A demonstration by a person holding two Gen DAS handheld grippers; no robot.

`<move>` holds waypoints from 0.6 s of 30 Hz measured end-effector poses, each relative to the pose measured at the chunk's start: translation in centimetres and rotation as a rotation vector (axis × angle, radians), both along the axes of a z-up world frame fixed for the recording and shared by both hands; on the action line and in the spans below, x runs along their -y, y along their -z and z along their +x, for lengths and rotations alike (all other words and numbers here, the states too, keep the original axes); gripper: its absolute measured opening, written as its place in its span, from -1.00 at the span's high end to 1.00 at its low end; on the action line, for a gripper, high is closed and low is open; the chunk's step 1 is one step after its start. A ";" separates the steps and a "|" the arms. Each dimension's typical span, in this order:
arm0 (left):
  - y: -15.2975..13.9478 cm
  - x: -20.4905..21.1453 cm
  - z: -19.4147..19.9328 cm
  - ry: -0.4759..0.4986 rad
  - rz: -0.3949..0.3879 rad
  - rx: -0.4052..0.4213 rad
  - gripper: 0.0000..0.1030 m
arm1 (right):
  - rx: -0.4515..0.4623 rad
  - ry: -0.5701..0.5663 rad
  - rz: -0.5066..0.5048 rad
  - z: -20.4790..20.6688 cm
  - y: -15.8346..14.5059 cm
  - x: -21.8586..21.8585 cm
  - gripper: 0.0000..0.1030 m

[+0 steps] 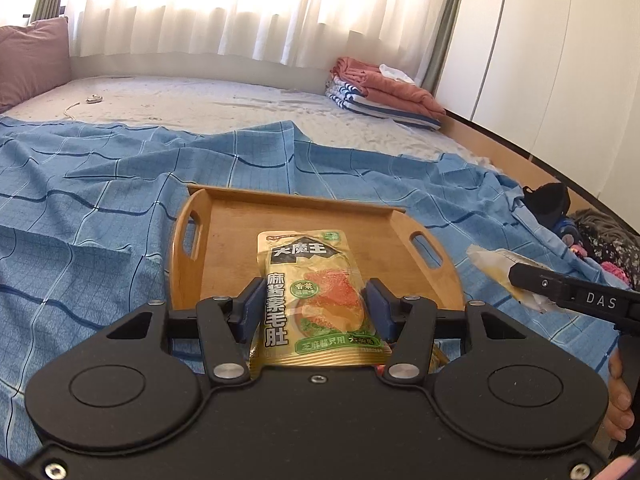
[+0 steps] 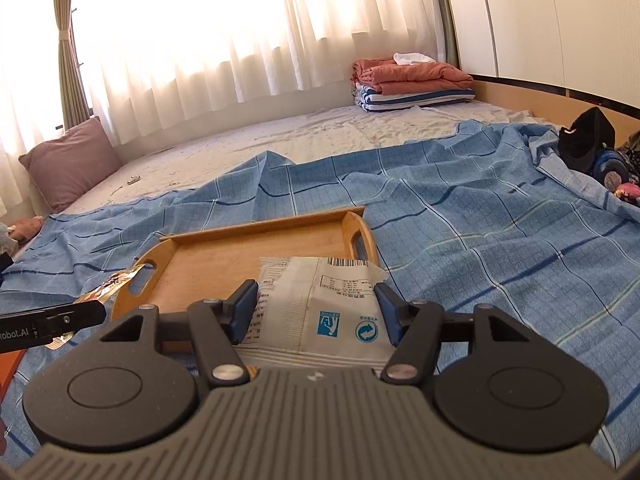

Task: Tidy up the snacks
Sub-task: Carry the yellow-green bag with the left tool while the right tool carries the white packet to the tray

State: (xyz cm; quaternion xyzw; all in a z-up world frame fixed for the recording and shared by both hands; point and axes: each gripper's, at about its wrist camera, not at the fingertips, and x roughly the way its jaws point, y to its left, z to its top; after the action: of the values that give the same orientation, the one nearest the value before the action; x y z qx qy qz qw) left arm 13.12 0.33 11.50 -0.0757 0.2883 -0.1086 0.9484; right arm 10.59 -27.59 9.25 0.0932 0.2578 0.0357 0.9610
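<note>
A wooden tray [image 1: 228, 236] with two handle cutouts lies on the blue checked sheet; it also shows in the right wrist view [image 2: 224, 256]. My left gripper [image 1: 314, 300] is shut on a gold snack pouch [image 1: 308, 280] with green and orange print, held over the tray's near edge. My right gripper [image 2: 316, 304] is shut on a white snack packet [image 2: 320, 300] with a barcode, held over the tray's near right corner. The right gripper also shows at the right edge of the left wrist view [image 1: 516, 276], and the left gripper at the left edge of the right wrist view [image 2: 100, 308].
The blue sheet [image 1: 80, 200] covers the near part of a bed. Folded towels [image 1: 384, 92] sit at the far right, a mauve pillow [image 2: 68, 160] at the far left. A black cap [image 2: 584, 140] and soft toys lie at the right edge. A small cable lies on the mattress [image 1: 94, 99].
</note>
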 end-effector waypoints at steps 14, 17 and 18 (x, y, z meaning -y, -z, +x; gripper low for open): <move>0.2 0.2 13.8 -0.025 -0.004 -0.073 -0.02 | -0.146 -0.078 0.033 14.0 1.0 -1.8 -0.25; 1.7 0.3 16.1 -0.047 0.004 -0.082 -0.02 | -0.185 -0.066 0.021 16.0 2.5 -2.6 -0.25; 2.4 0.4 16.7 -0.055 0.009 -0.088 -0.02 | -0.197 -0.060 0.014 16.5 2.9 -2.9 -0.25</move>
State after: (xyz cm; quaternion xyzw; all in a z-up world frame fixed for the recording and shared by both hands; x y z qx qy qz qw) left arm 29.78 -0.10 9.14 -0.0841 0.3282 -0.0777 0.9377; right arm 27.14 -24.68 6.34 0.0952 0.3534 0.0570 0.9289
